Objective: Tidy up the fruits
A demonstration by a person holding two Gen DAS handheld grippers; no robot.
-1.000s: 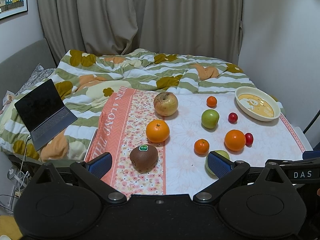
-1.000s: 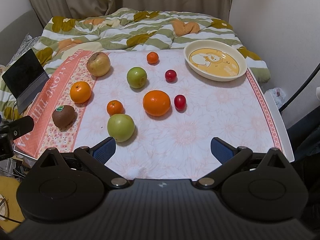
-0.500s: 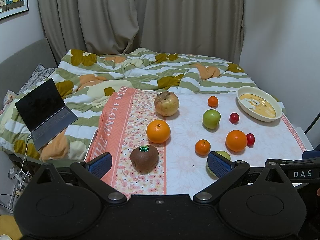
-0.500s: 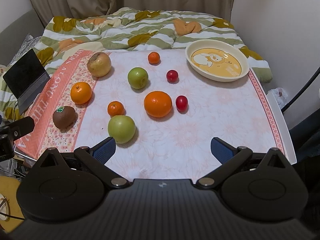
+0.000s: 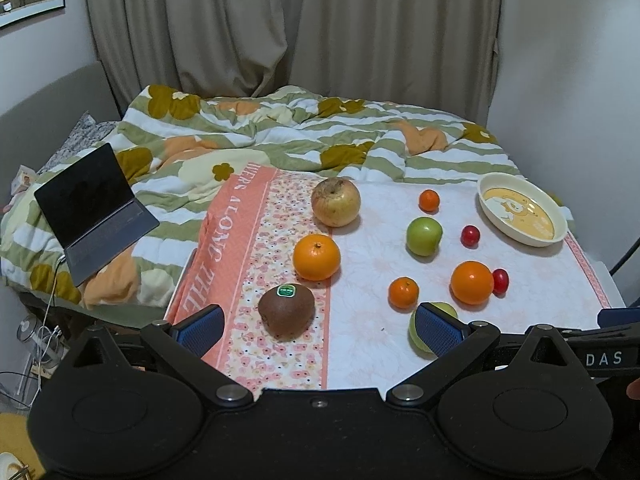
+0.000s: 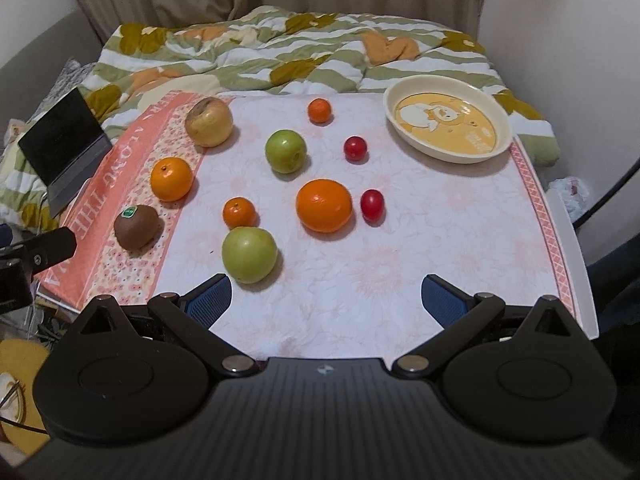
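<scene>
Fruit lies scattered on a pink floral cloth (image 6: 440,248): a brown kiwi (image 5: 286,311), two oranges (image 5: 316,257) (image 6: 324,205), a yellowish apple (image 5: 335,202), two green apples (image 6: 249,255) (image 6: 285,151), two small mandarins (image 6: 239,212) (image 6: 319,110) and two red cherry tomatoes (image 6: 372,205) (image 6: 355,148). A cream bowl (image 6: 450,154) stands empty at the far right. My left gripper (image 5: 320,328) hangs open just short of the kiwi. My right gripper (image 6: 326,300) is open over bare cloth, the near green apple by its left finger.
A striped flowered duvet (image 5: 280,136) covers the bed behind the cloth. An open laptop (image 5: 94,210) rests on it at the left. Curtains and a wall close off the back and right. The white table edge (image 6: 572,248) shows at the right.
Both grippers have crept forward slightly toward the fruit, so it sits a little lower in each view. No fruit has moved and both grippers stay open.
</scene>
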